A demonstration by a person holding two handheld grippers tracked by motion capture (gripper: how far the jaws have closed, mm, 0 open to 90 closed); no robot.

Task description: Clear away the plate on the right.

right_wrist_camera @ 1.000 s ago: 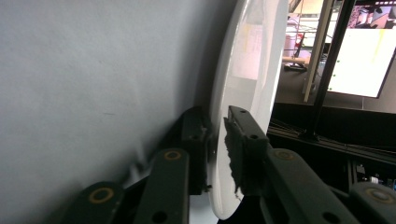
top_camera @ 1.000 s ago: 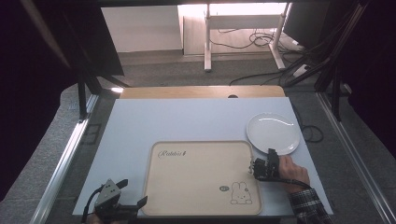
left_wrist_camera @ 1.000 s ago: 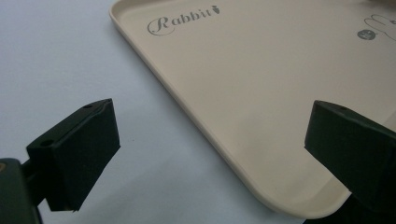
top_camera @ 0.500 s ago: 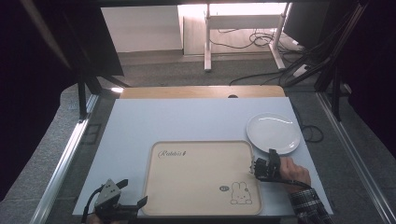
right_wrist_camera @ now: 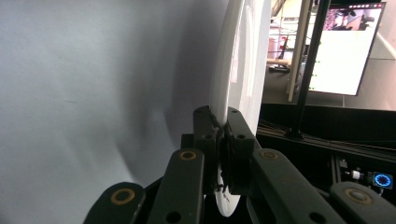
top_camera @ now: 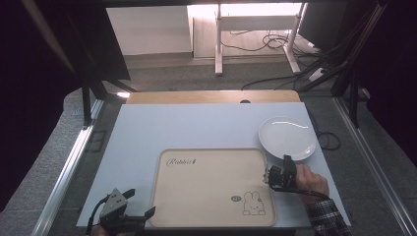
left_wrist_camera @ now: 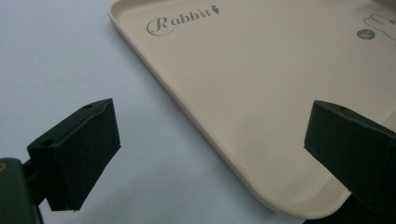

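Unmoved since earlier: right gripper [top_camera: 284, 167] pinching plate [top_camera: 287, 137] rim, plate flat.

The tray [top_camera: 211, 189] is a plain cream/beige with a darker "Rabbit" script in one corner and a little outlined bunny drawing plus a small dark round badge in the opposite one. The plate [top_camera: 287, 137] is solid glossy white, no pattern. The table top [top_camera: 187, 128] is a pale bluish white with a strip of light wood along the far edge. Both grippers are black: the left gripper [top_camera: 129, 212] wears a grey plate, and the right gripper [right_wrist_camera: 222, 126] has brass-coloured rivets. The sleeve [top_camera: 327, 219] is dark plaid.
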